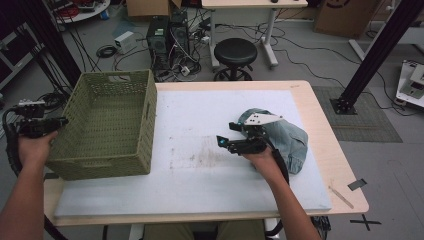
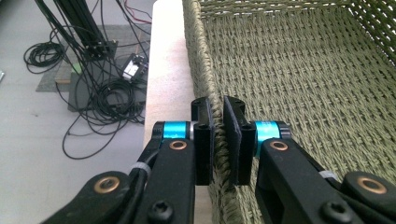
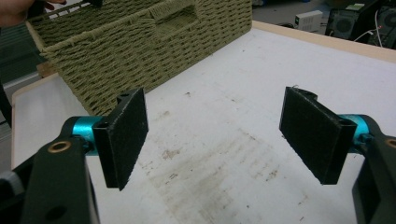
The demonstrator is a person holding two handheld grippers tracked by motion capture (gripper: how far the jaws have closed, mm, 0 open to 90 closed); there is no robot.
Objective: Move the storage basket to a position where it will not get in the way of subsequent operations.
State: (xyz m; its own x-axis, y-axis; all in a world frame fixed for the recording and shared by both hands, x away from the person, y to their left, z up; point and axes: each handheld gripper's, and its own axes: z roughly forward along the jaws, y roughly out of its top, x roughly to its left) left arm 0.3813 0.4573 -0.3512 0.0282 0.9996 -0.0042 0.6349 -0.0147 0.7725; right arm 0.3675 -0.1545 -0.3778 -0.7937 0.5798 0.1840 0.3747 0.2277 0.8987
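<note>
Grey floor (image 1: 395, 165), black stool (image 1: 235, 52), tangled cables (image 1: 175, 60).

basket rim (image 2: 219, 154): the stretch between the left claw (image 2: 218, 140) pads is covered by them
basket (image 3: 140, 42): far wall and left end cut off by the top and left edges of the right claw view
cloth (image 1: 290, 140): near part hidden behind the right claw (image 1: 225, 142) and hand (image 1: 262, 160)
desk (image 1: 345, 195): left near corner hidden under the basket and forearm
floor boxes, top: too small to tell
</note>
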